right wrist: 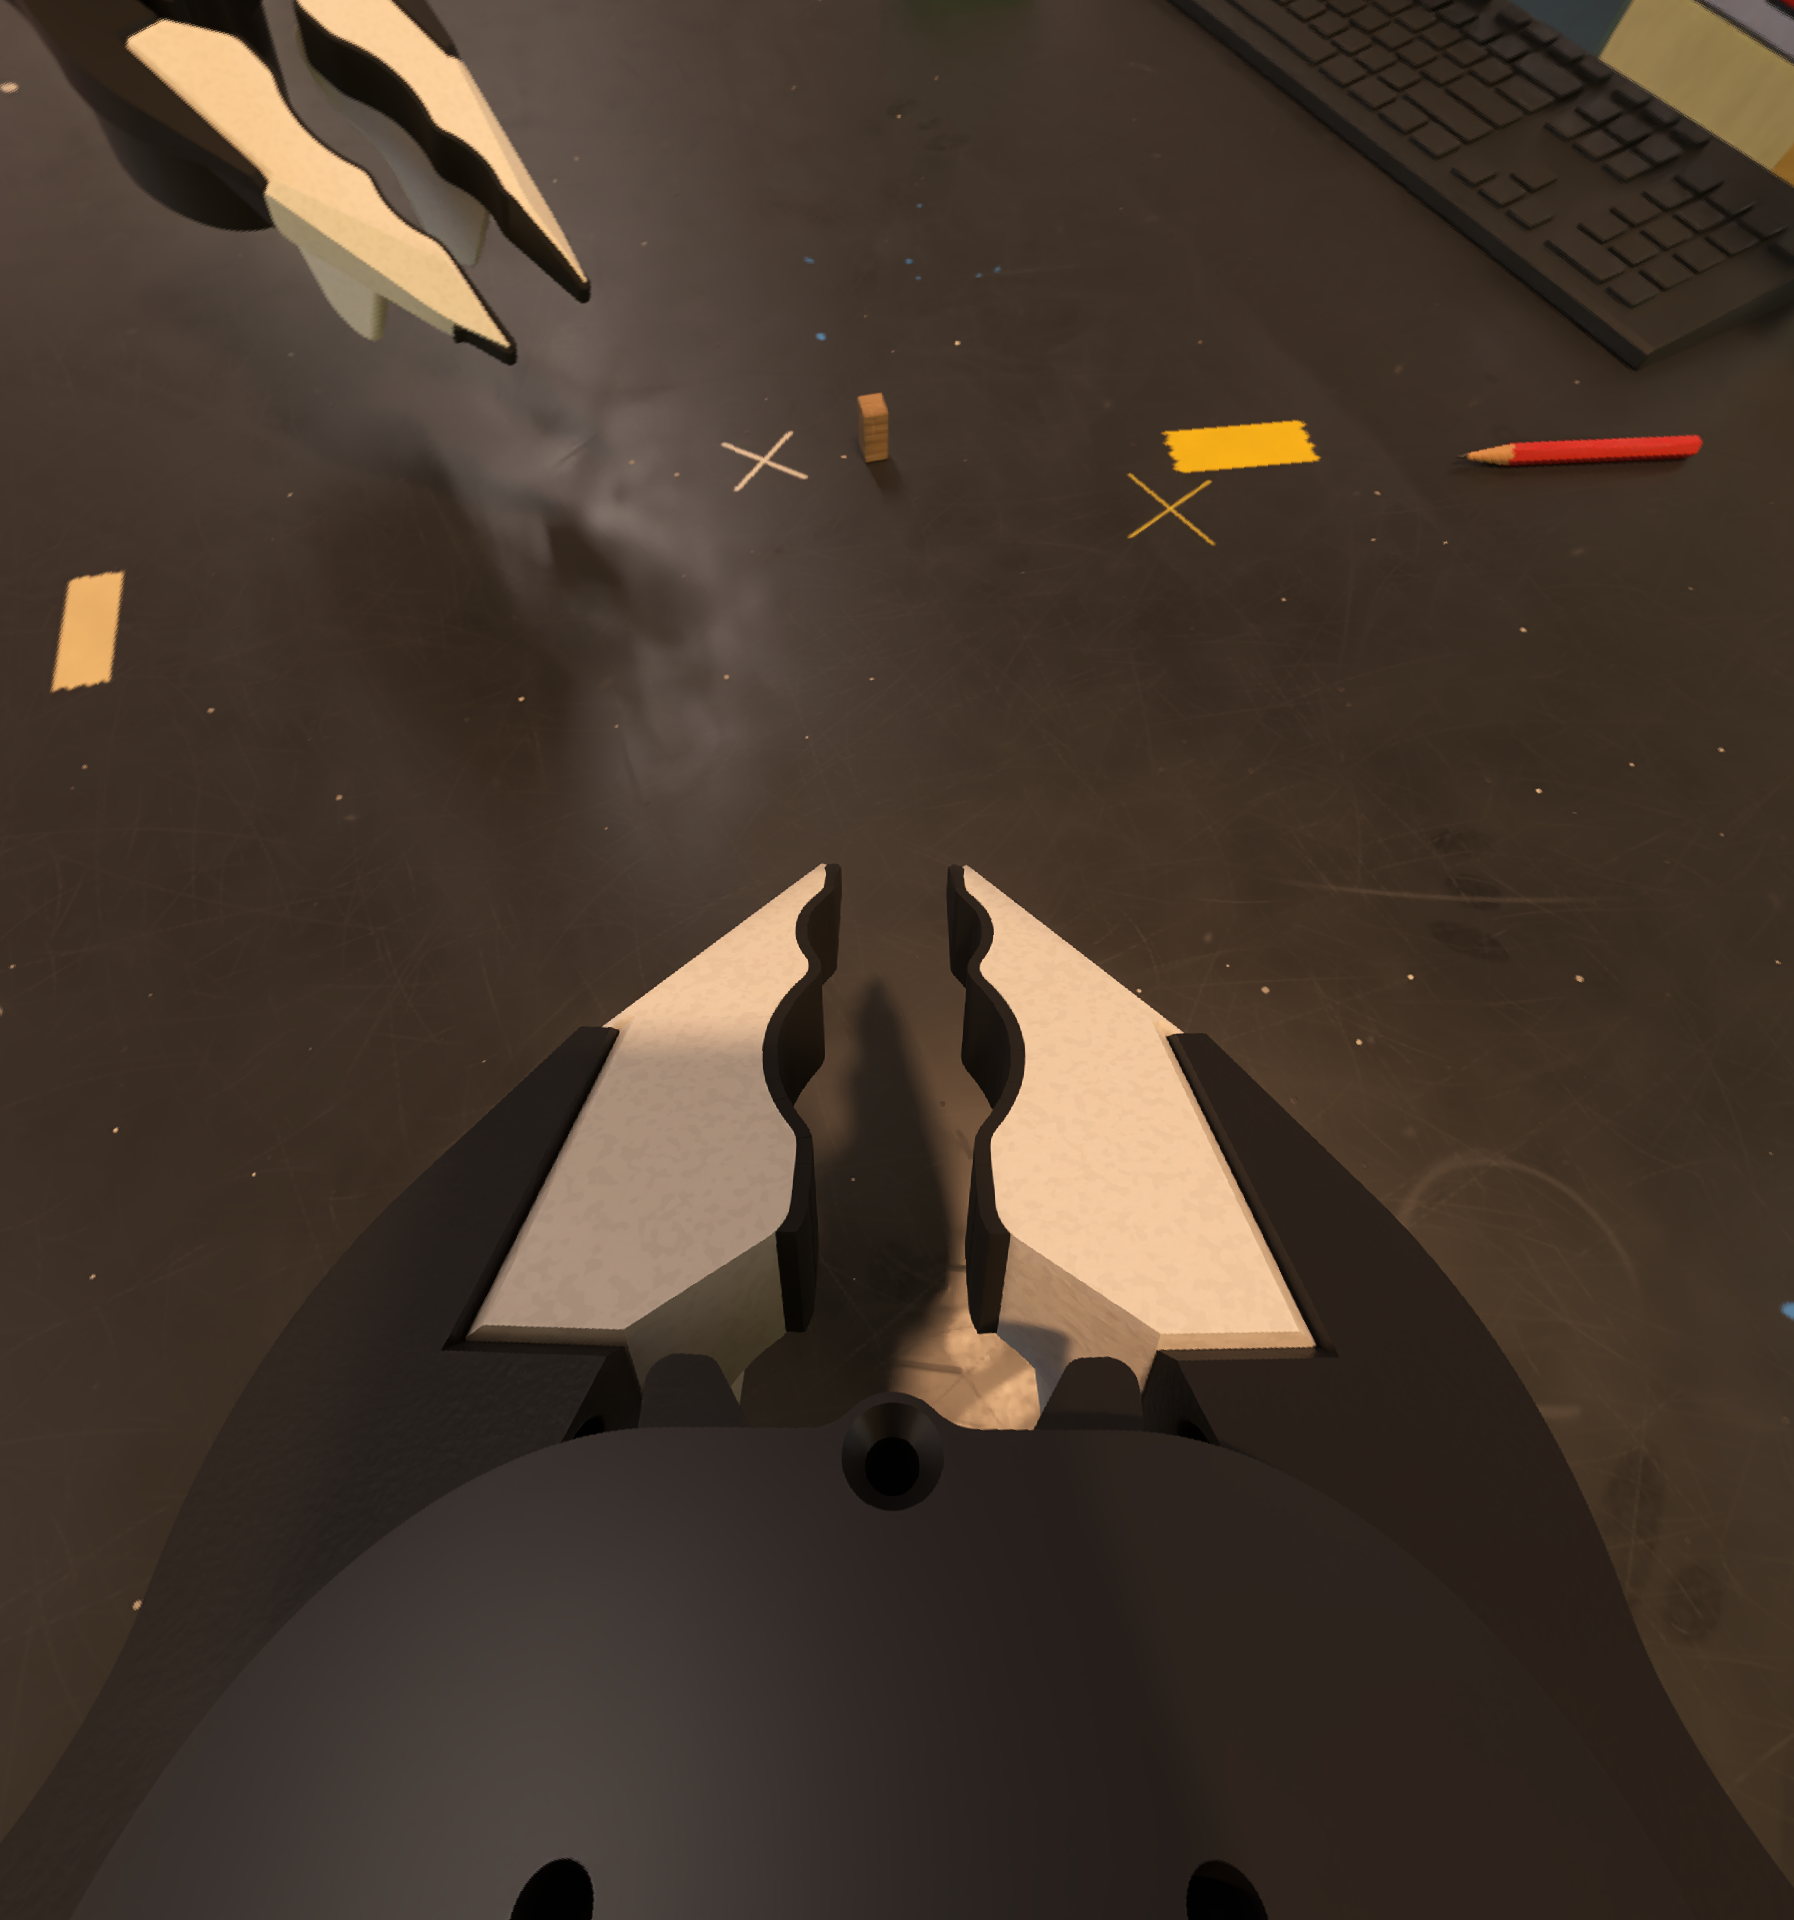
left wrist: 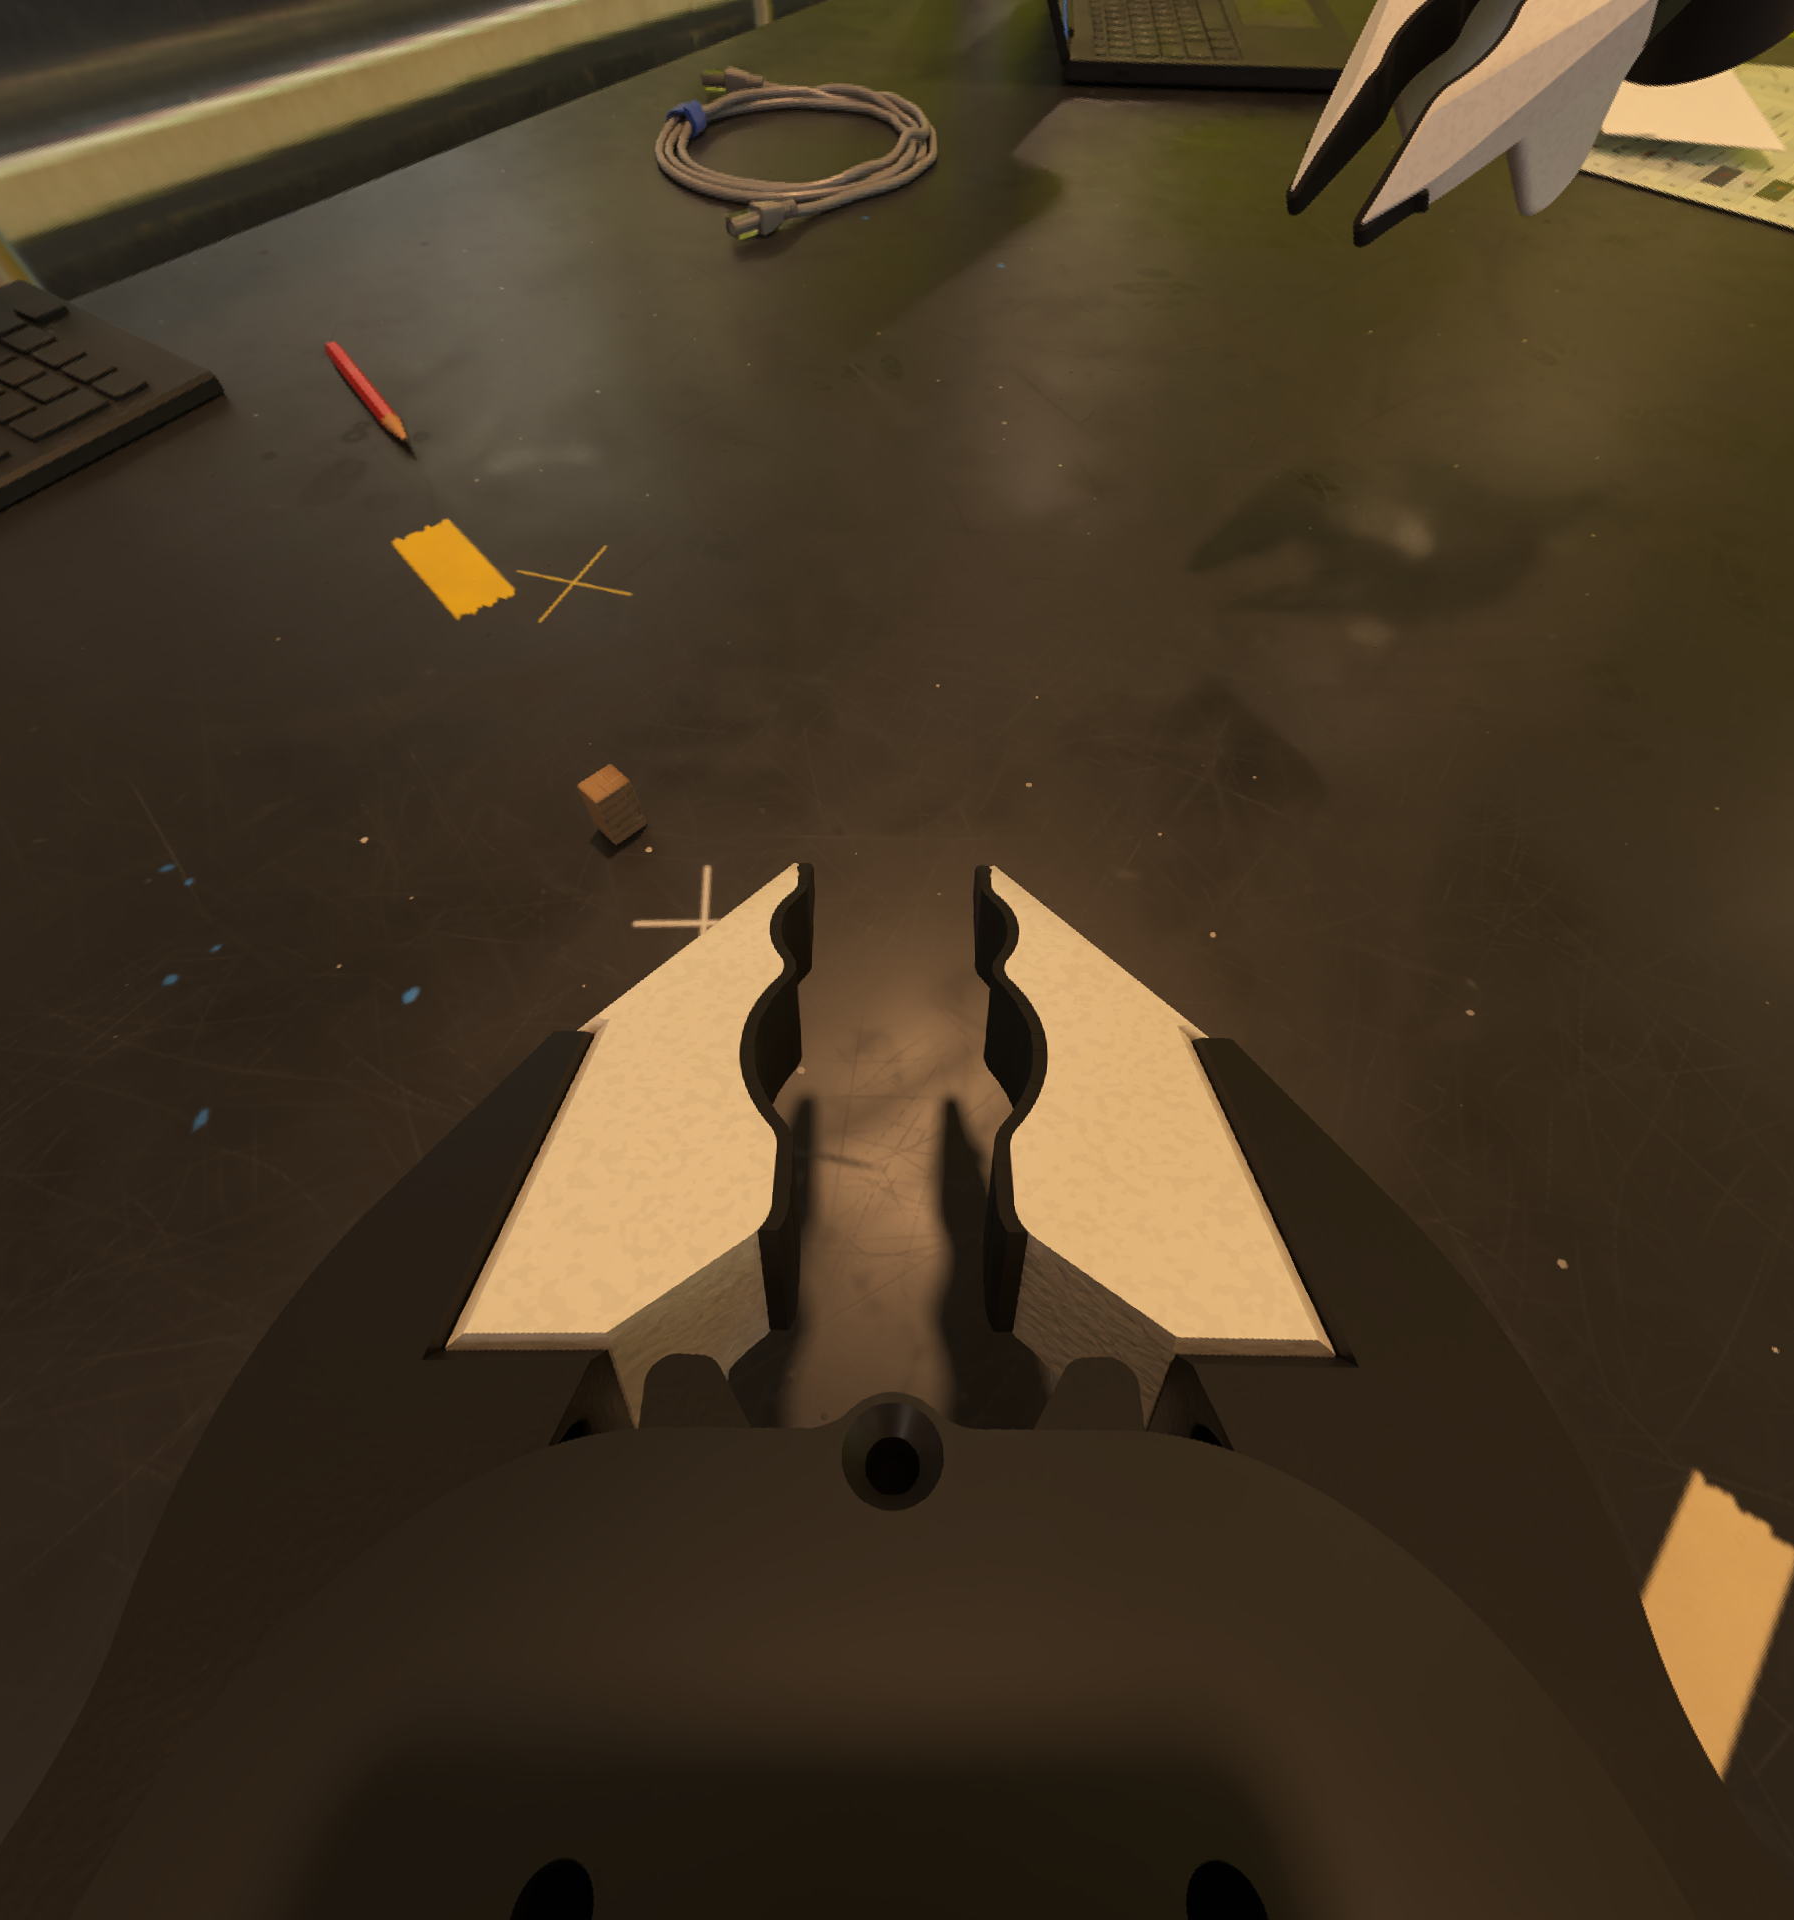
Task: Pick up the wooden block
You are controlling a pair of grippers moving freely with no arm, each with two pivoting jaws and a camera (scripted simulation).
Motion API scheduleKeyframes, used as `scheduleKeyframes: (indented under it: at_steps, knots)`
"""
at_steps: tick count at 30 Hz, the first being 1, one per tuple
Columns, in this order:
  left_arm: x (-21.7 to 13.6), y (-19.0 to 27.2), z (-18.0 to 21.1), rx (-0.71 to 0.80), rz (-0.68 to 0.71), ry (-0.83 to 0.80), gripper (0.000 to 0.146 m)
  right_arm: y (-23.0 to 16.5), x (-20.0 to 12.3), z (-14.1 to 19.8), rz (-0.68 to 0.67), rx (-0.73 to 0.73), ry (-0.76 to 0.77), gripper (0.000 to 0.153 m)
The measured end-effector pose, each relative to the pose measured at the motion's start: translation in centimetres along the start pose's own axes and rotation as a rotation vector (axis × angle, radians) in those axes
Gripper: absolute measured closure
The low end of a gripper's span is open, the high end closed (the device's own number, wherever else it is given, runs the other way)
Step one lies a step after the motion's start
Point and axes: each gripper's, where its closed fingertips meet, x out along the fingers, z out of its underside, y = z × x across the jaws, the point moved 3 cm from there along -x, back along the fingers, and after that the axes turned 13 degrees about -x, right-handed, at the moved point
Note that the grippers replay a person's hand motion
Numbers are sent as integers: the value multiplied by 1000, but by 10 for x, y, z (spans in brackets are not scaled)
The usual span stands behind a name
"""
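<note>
**Q:** Dark, scratched counter (left wrist: 1080,468) fills both views. How do the grippers stand above it?

**A:** Left gripper (left wrist: 893,873) hovers over the counter, its jaws a narrow gap apart with nothing between them. Right gripper (right wrist: 893,871) hovers too, jaws also narrowly parted and empty. Each one shows in the far corner of the other's view.

**Q:** Where is the wooden block?

**A:** The wooden block (left wrist: 612,802) stands upright on the counter, just ahead and to the left of the left gripper's fingertips, not touching them. A white chalk cross (left wrist: 687,914) lies between the block and that gripper's left finger. From the right wrist view, the block is well ahead of the right gripper.

**Q:** And farther out?

**A:** Beyond the block lie a yellow cross (left wrist: 574,584) and, just beside it, a yellow tape strip (left wrist: 452,567). Past those, a red pencil (left wrist: 365,390) lies flat, then a black keyboard (left wrist: 31,384). A coiled grey cable (left wrist: 795,151) sits far ahead, near a laptop (left wrist: 1173,47) and some printed paper (left wrist: 1745,156). A tan tape strip (left wrist: 1719,1600) lies to the left gripper's right.
</note>
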Motion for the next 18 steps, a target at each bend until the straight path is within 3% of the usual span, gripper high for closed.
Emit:
scheduleKeyframes:
  at_steps: [6, 13, 18]
  knots:
    - [-12, -4, 0, 24, -94, 28, 114, 13, 20, -18, 9, 4, 63, 133]
    - [-30, -6, 16, -21, -167, 41, 114, 30, 122, -66, -121, -171, 16, 134]
    - [-38, -7, 29, -39, -197, 32, 114, 34, 198, -76, -222, -265, -109, 140]
